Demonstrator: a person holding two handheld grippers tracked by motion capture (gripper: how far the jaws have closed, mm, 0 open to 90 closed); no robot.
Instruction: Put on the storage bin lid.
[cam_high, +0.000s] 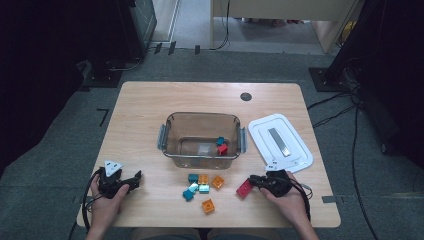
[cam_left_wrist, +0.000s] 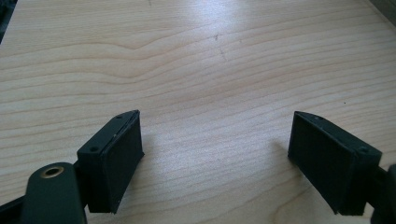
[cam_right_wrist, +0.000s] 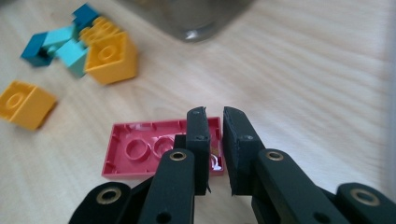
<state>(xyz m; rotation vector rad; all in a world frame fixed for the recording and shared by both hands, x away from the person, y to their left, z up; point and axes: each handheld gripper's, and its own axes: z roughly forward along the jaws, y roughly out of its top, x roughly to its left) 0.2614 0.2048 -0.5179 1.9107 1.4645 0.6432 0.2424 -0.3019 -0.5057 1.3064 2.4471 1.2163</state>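
The right gripper has its jaws pinched nearly together on the end wall of the red brick, which lies hollow side up on the table, just in front of the person's right hand and to the right of the loose pile. That hold looks thin to me: only one short wall sits between the pads, so the long brick could swing down or slip free as it lifts, and drop short of the bin. It could also clip the bin's near rim on the way over, since the rim stands between the brick and the inside. The left gripper rests wide open over bare wood at the near left, holding nothing, so it gives no help if the brick tips. Counting from above: one clear bin, one white lid lying to its right, two bricks already inside, a red and a teal, and six small bricks loose in front of it, three orange and three blue-green, plus the red one in the grip.
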